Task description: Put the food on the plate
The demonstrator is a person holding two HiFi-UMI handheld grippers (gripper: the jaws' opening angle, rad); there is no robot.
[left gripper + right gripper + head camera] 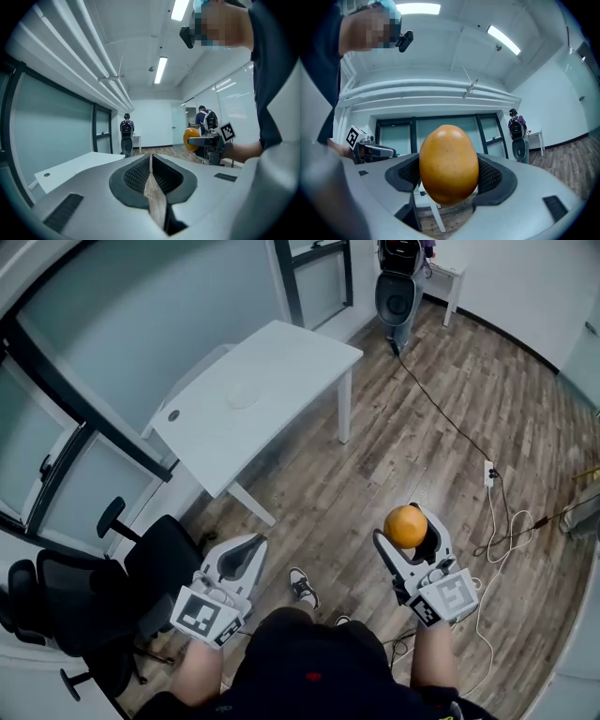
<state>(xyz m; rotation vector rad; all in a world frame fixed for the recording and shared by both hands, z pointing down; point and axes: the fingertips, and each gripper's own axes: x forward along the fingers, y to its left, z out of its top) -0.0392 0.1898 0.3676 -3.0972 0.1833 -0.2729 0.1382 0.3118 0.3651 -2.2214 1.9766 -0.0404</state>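
i have the right gripper [409,532] clamped on the orange fruit [449,164], its dark pads pressing the two sides with most of the fruit standing proud above them. it is held in the air over the wood floor [441,427], well off the near corner of the white table [281,362]. the left gripper [251,545] has its jaws pressed together with nothing between them, and it hangs on the near side of the table too, close to the black chairs [84,601]. on the tabletop, toward the middle, i can make out a pale round shape [242,397] that i take to be the plate, though it is too faint to be sure. i judge this to be the carry. to do it well i would keep the squeeze steady, since the fruit is smooth and round and could roll out of a light hold, bring it level over the tabletop, lower until it touches inside that round shape, and only then let the jaws part. the idle gripper should stay clear of the table edge. no readable writing or brand shows anywhere; the marker cubes [448,598] carry only black-and-white square patterns.
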